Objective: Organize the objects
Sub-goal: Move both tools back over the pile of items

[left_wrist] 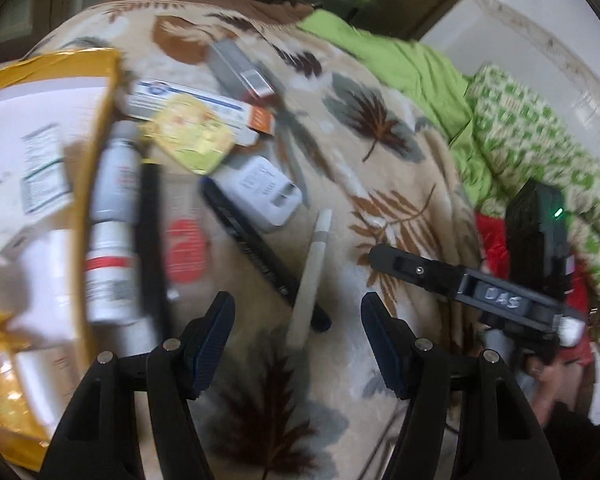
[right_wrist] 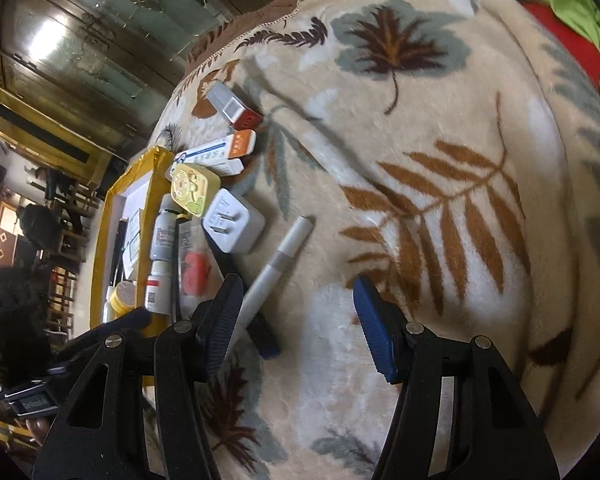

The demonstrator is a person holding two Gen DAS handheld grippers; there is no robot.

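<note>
Small objects lie on a leaf-patterned blanket (left_wrist: 380,184) beside a yellow-taped box (left_wrist: 100,92). A white pen (left_wrist: 312,276) lies just ahead of my left gripper (left_wrist: 298,316), which is open and empty. The pen (right_wrist: 276,264) touches the left finger of my right gripper (right_wrist: 298,306), also open and empty. Near it are a white charger plug (left_wrist: 260,192) (right_wrist: 234,224), a black pen (left_wrist: 260,252), a white spray bottle (left_wrist: 112,216) (right_wrist: 160,256), a yellow tin (left_wrist: 188,132) (right_wrist: 190,188), and a long white-and-orange box (left_wrist: 204,108) (right_wrist: 220,152).
A grey and red box (left_wrist: 240,72) (right_wrist: 236,108) lies at the far side. A red-printed packet (left_wrist: 184,252) (right_wrist: 194,268) lies by the bottle. Green bedding (left_wrist: 420,64) is piled on the right. The other gripper (left_wrist: 480,292) reaches in from the right.
</note>
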